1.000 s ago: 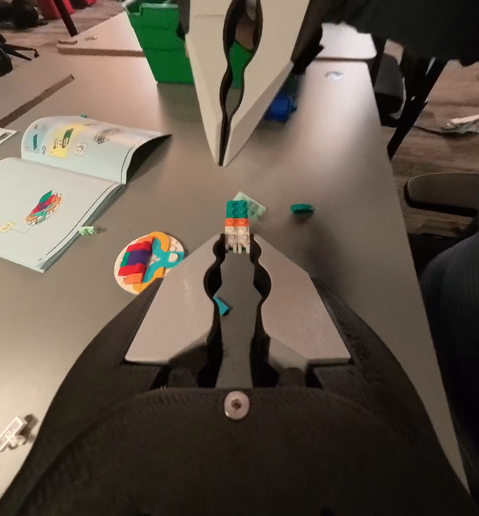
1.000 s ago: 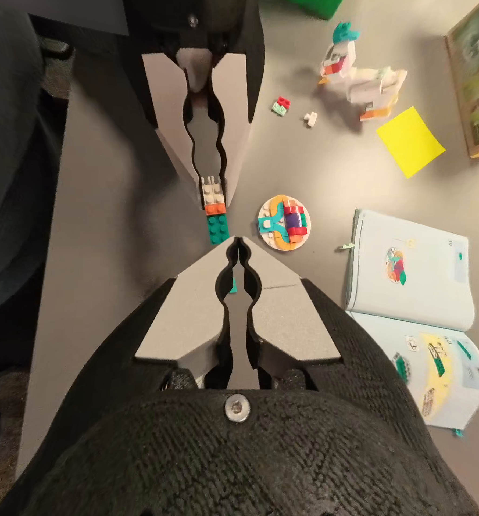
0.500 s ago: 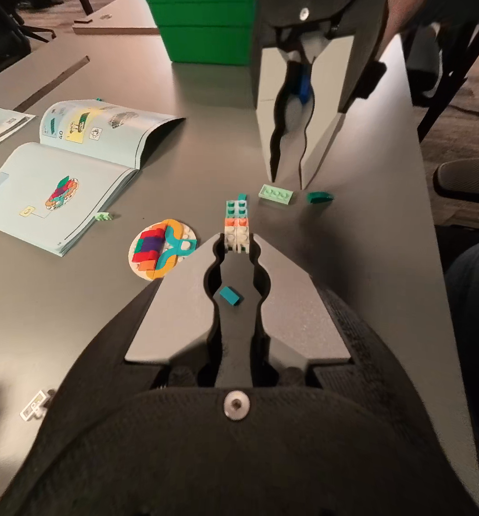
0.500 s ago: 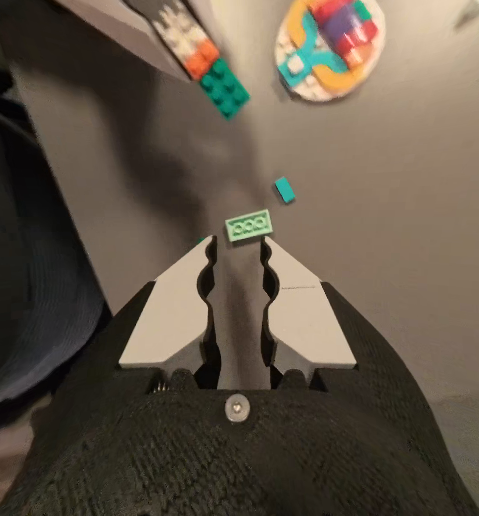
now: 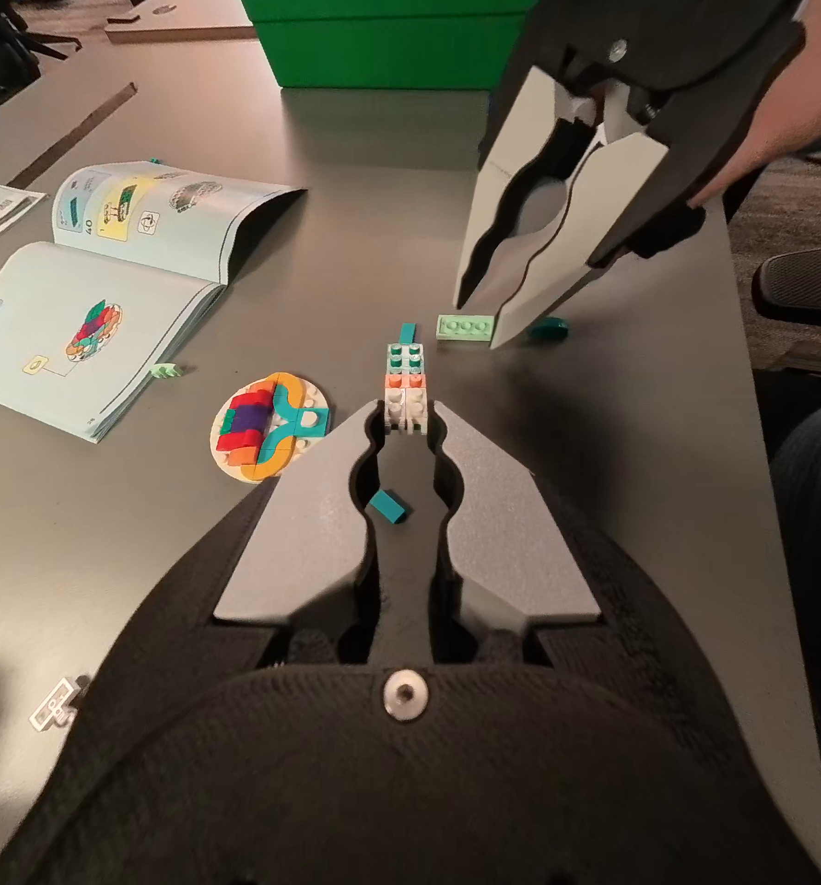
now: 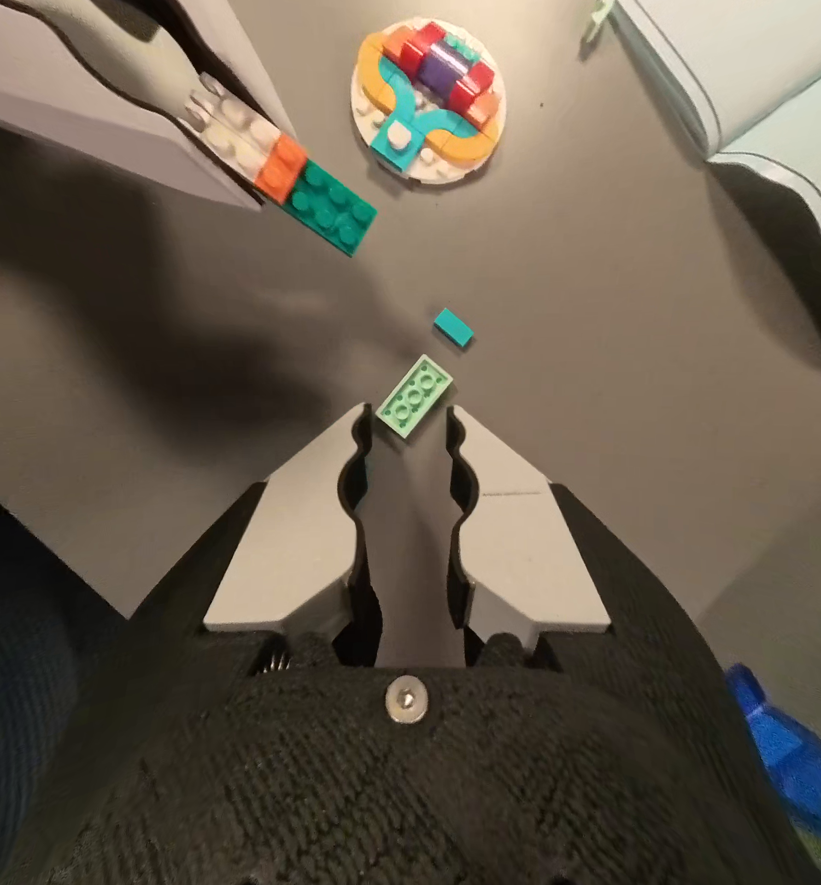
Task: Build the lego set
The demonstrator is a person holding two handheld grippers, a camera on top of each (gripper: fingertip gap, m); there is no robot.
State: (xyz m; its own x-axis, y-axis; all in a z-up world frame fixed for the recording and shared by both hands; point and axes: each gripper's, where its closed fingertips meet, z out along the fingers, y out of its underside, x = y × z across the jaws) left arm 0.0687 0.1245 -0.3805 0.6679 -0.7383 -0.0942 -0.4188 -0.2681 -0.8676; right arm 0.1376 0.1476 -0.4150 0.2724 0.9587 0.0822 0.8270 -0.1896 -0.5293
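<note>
Only left view: green bin (image 5: 380,43) | left tongs (image 5: 406,412) clamp brick strip (image 5: 404,383) | right tongs (image 6: 406,412) agape, empty

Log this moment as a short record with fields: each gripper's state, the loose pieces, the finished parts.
left gripper: shut on white, orange and dark green brick strip
right gripper: open, tips either side of the near end of the mint green plate
mint green plate: studs down on grey table, not gripped
small teal tile: loose, just beyond the plate
round white disc with coloured bricks: on table
open instruction booklet: left of disc
</note>
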